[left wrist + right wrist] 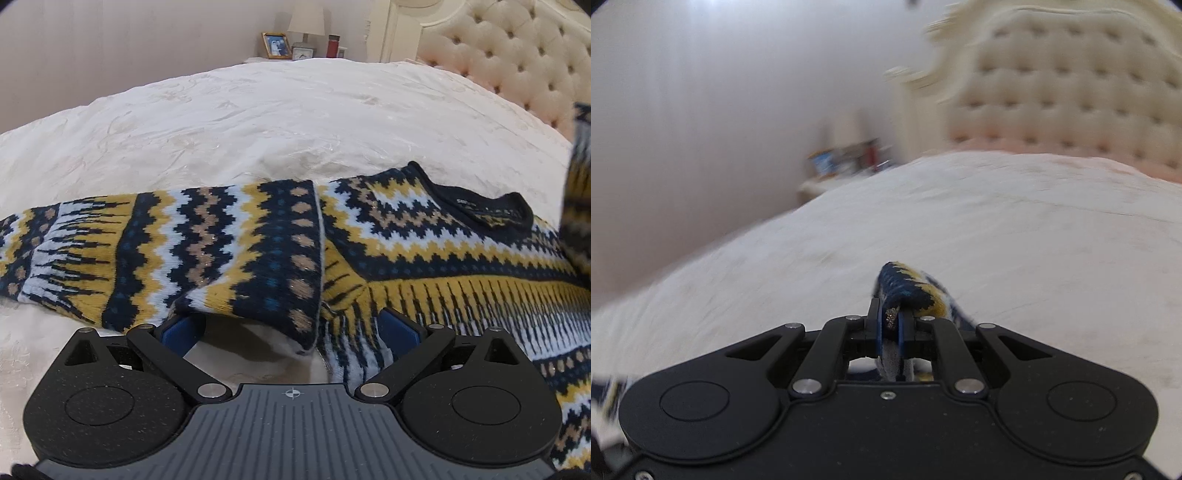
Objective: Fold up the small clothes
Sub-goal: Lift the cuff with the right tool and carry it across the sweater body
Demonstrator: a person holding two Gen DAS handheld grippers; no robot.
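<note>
The patterned sweater (388, 236) lies spread across the white bedspread (258, 122), one sleeve stretched left, collar up, flat enough to fold; the right gripper (891, 321) pinches a fold of its knit between pressed-together pads, lifted presumably to carry that part over; the left gripper (291, 325) stands spread wide at the sweater's near edge, gripping nothing, likely to steady it.

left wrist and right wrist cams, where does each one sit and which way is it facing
Left wrist: on the left tongs, looking down across the patterned sweater on the white bed; its open blue pads straddle the folded sleeve edge.
Right wrist: on the right tongs, facing over the bed toward the tufted headboard; blurred, shut on a sweater fold.
Shared: bed, headboard, nightstand clutter, sweater.
</note>
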